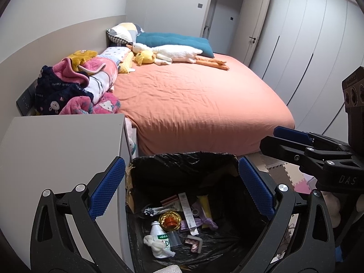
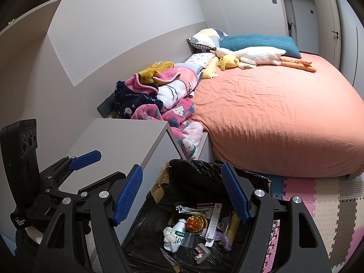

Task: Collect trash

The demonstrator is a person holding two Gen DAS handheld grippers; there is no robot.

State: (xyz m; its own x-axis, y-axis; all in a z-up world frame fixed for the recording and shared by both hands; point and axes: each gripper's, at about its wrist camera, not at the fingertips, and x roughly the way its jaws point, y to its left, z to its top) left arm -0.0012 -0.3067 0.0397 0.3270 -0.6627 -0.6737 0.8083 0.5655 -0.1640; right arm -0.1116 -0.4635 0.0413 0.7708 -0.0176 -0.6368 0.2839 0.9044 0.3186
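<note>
Salmon-orange bed sheet (image 1: 193, 95); teal cushion (image 1: 175, 39); white plush goose (image 1: 175, 53); black bin liner (image 1: 182, 166); pink-and-beige floor mats (image 2: 327, 195).

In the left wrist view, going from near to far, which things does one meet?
Trash box with the black bag → orange bed → white goose toy → teal cushion → open door.

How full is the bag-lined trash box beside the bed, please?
Mostly empty: litter such as a white bottle covers only the trash box's bottom.

- Even, soft indoor light; colours clear, focus sharp
- Strong fisheye bending, black vignette at corners
- Bin (image 1: 182, 173) interior dim, shadowed
</note>
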